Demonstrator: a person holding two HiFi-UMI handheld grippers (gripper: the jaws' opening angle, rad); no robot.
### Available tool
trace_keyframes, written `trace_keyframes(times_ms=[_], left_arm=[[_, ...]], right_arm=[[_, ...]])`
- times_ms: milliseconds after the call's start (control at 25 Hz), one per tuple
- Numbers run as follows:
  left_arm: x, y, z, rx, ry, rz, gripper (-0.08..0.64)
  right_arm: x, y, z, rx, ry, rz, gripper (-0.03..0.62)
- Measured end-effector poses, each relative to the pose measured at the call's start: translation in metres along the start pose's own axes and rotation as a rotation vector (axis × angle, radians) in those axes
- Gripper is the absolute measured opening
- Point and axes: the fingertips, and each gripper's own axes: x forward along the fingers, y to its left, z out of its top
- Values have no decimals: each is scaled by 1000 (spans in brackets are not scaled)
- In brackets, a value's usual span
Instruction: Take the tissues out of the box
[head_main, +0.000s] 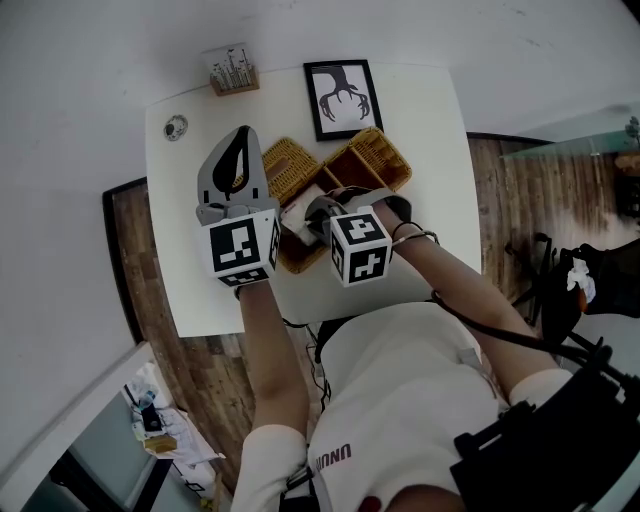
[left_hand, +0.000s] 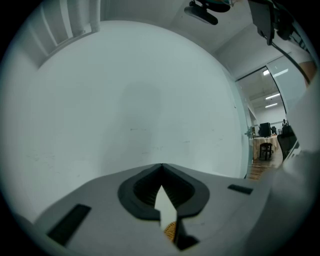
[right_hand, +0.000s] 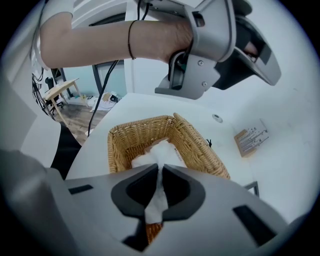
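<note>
The right gripper (right_hand: 160, 167) hangs low over a wicker basket (right_hand: 197, 142) on the white table (head_main: 420, 150); its jaws are pinched on a tissue (right_hand: 159, 150), with only the thin sheet between the dark pads. The tissue is plain white, soft and crumpled; it narrows to a creased strip where the pads press it, spreads into loose folds just beyond the tips, and a ragged end shows on the near side of the pads. Its lower part lies inside the basket, against the near wall, on something white that may be the box; the box itself cannot be told apart. The left gripper (left_hand: 161, 167) is raised above the table and points at the pale wall; its jaw tips meet, with a small white sliver in the gap behind them.
</note>
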Motion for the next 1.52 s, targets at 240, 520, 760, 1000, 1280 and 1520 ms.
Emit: trace_keyframes(times_ms=[240,520,760,1000,1280,1520], left_arm=[[-1,0,1,3,-1,0,12],[-3,1,1,-11,-4,5,12],[-4,5,6,-42,-20,14,12],[-8,9,10,-76,-33,22,12],[-14,9,12,-61,-29,31,12],[-17,8,17,-51,-26,38,12]], right_arm=[[-6,-1,1,8,-20,-26,29],[-18,-3,8,11,-61,-57,28],[-33,-10,12,25,-95,-92,28],[-41,-13,13,41,-110,-122,28],[-53,-17,20,58,-154,-154,28],[-66,-22,25,69,-179,-192,28]])
